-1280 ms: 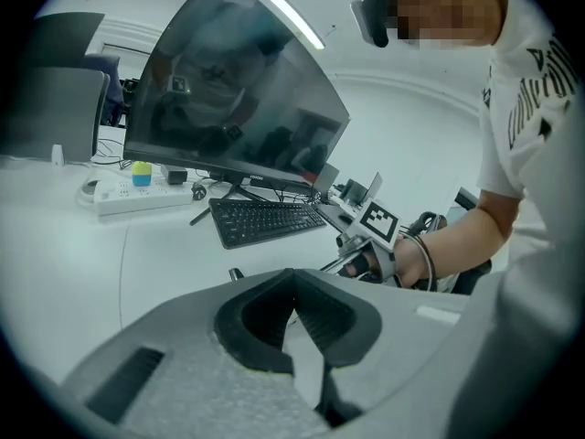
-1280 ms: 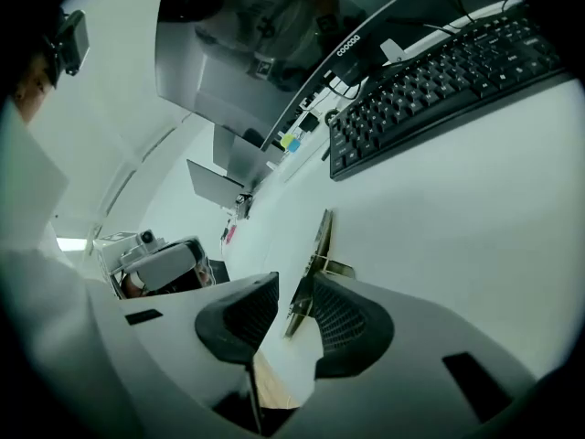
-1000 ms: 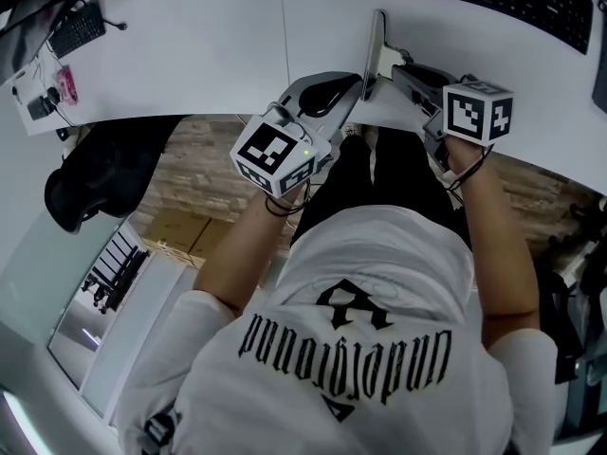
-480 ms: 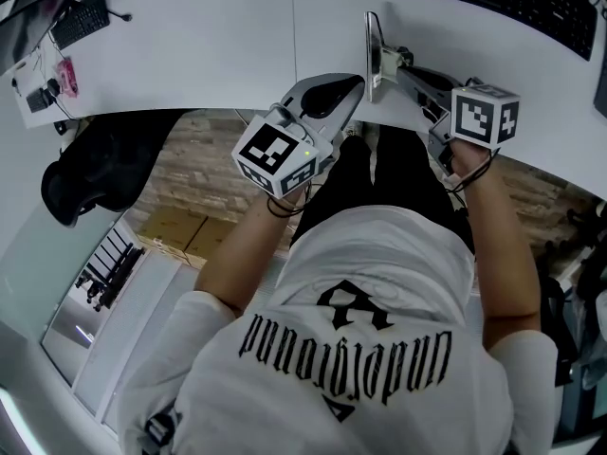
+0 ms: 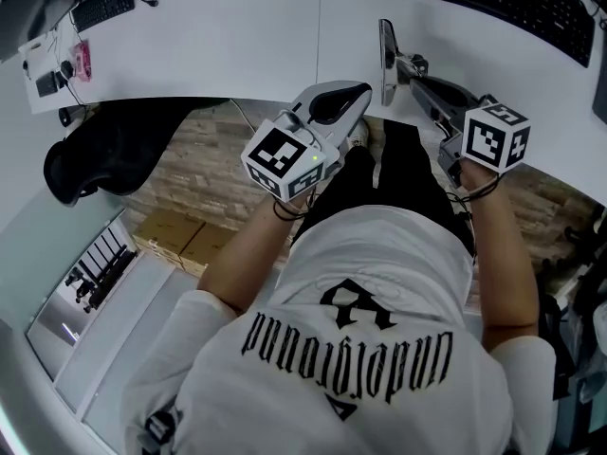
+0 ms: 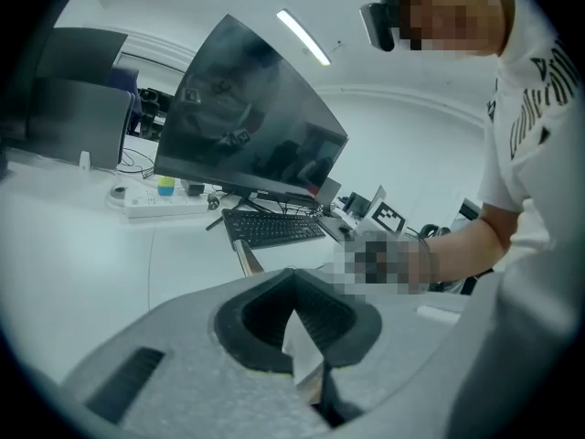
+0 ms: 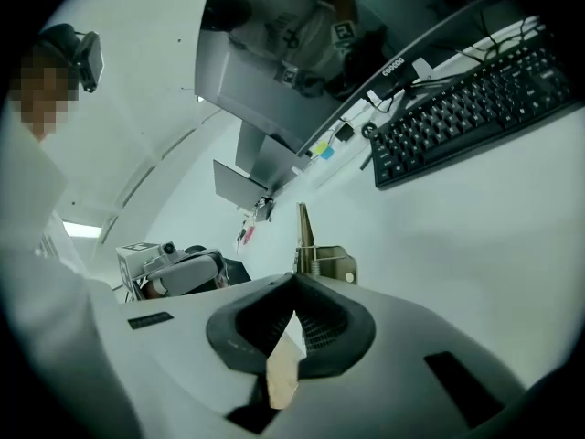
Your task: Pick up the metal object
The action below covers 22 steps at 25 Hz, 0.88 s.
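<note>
Since the earlier head view, the right hand-held gripper (image 5: 417,67) has shut its jaws on the metal object (image 5: 387,60) and risen with it. The left hand-held gripper (image 5: 363,88) has shifted a little and come up alongside.

In the right gripper view, the right hand-held gripper (image 7: 294,277) has its jaws pressed together. The metal object (image 7: 315,250), a thin plate with a small sprung bracket, stands upright directly past its tips, seemingly pinched by a thin part. From the head view the plate sits at the very end of that gripper and looks tilted off the white tabletop (image 5: 237,36), though the gap beneath it cannot be seen.

The left hand-held gripper (image 6: 292,273) is clenched on nothing, with its tips just beside the plate and no contact visible. A keyboard (image 5: 512,8) lies well beyond the right gripper.

The grasp looks done and the lift appears under way. What seems left is raising the object clearly free of the tabletop and holding it steady.
</note>
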Tool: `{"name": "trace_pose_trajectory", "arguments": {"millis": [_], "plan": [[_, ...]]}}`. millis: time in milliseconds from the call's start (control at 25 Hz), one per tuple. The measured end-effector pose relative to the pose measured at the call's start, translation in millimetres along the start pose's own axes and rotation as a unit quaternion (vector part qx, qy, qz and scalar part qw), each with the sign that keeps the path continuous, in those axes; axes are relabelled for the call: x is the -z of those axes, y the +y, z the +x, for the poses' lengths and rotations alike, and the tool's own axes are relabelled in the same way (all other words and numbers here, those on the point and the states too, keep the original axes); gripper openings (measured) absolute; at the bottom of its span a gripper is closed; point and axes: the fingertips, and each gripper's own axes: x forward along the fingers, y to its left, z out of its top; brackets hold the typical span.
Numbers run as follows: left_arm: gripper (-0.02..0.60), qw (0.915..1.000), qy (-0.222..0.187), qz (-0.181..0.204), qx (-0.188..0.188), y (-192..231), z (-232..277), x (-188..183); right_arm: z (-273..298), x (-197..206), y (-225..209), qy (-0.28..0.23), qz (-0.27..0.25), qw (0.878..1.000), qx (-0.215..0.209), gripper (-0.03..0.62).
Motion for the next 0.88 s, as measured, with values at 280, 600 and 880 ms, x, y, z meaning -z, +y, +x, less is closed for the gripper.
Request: {"name": "trace_pose_trajectory", "arguments": {"millis": [280, 600, 880], "plan": [[0.015, 0.9994, -0.024, 0.026, 0.004, -24, -37, -15, -24, -7, 57, -0.050, -0.063, 0.997, -0.009, 0.017], [0.015, 0.9956, -0.062, 0.069, 0.015, -62, -94, -34, -62, -8, 137, -0.126, -0.153, 0.980, -0.007, 0.017], [0.015, 0.9862, -0.109, 0.123, 0.022, -91, -145, -65, -103, -14, 210, -0.192, -0.224, 0.955, 0.001, 0.017]]}}
